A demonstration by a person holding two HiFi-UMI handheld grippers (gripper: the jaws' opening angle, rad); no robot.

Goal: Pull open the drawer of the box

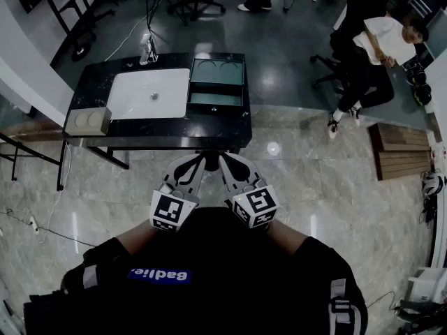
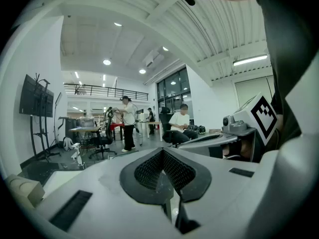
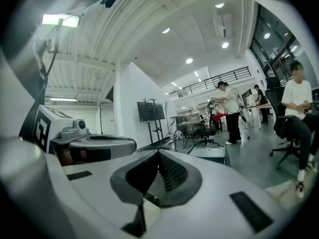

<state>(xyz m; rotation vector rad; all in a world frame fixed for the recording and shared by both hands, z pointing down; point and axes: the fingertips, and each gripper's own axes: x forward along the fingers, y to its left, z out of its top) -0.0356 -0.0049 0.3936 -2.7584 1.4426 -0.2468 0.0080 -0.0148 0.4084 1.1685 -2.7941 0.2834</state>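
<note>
The dark green box (image 1: pixel 216 72) stands on the black table (image 1: pixel 167 135), right of centre, with two round hollows in its top. Its front panel (image 1: pixel 215 100) with a small knob faces me. The same box (image 3: pixel 214 156) shows low and far in the right gripper view. Both grippers hang side by side close to my body, well short of the table's near edge. My left gripper (image 1: pixel 199 160) (image 2: pixel 162 156) is shut with its pads together and nothing between them. Beside it, my right gripper (image 1: pixel 225 160) (image 3: pixel 158 156) is shut and empty too.
A white tray (image 1: pixel 148 93) lies left of the box, and a small beige block (image 1: pixel 87 121) sits at the table's left corner. A seated person (image 1: pixel 370 47) and a wooden pallet (image 1: pixel 401 149) are off to the right. Glossy floor lies between me and the table.
</note>
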